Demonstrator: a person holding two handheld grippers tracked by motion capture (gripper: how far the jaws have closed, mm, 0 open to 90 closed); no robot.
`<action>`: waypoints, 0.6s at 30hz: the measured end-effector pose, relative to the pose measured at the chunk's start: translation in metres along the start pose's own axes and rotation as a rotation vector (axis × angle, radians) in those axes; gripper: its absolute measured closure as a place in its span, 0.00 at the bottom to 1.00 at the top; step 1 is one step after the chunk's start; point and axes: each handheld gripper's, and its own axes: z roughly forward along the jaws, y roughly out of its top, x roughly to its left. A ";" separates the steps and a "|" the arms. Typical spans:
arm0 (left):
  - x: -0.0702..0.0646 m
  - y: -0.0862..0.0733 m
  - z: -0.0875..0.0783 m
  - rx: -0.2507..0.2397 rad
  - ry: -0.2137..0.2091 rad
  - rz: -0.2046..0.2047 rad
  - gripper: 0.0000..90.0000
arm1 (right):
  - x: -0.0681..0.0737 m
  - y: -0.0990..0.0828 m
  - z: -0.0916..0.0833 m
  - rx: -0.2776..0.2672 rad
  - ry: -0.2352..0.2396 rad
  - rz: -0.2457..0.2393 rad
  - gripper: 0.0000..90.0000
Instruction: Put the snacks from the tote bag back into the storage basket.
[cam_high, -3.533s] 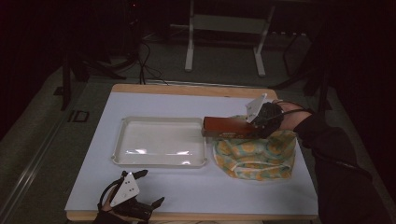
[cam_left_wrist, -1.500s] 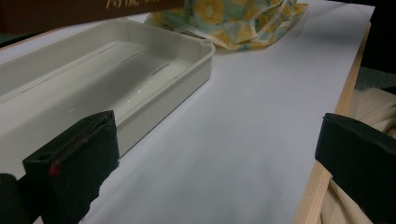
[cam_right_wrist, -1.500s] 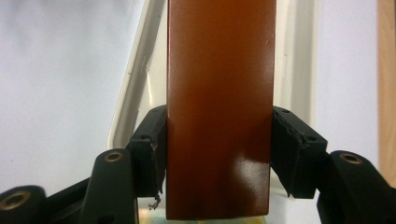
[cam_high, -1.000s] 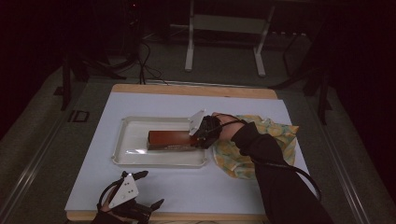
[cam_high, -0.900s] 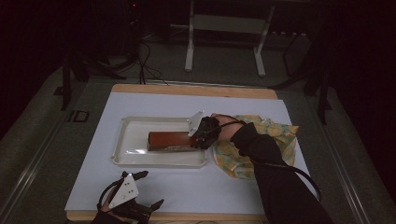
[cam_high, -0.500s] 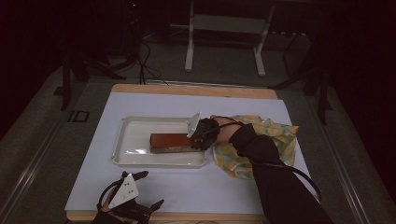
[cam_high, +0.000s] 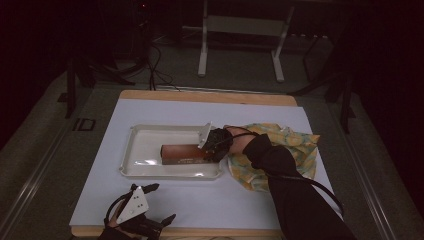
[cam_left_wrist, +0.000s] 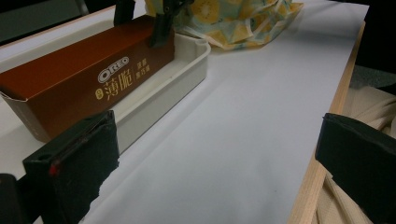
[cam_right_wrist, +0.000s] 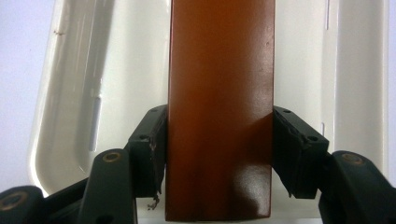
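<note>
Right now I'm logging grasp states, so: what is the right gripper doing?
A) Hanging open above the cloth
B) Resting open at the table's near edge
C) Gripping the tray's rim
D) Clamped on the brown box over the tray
D: the right gripper has a jaw pressed to each side of the brown box, which sits over the white tray.

A long brown Oreo box (cam_high: 181, 153) is lying flat inside the white tray (cam_high: 135, 150), centre frame. The right gripper (cam_high: 212, 146) is clamping its right end.
</note>
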 end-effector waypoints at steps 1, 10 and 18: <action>0.000 0.000 0.000 0.000 0.000 0.000 0.00 | 0.000 0.000 0.000 0.001 0.001 0.005 0.46; 0.000 0.000 0.000 0.003 0.000 -0.003 0.00 | -0.001 0.000 -0.002 -0.016 0.015 0.031 0.44; 0.000 0.000 0.000 0.005 0.001 -0.007 0.00 | -0.003 0.000 -0.011 -0.032 0.015 0.056 0.39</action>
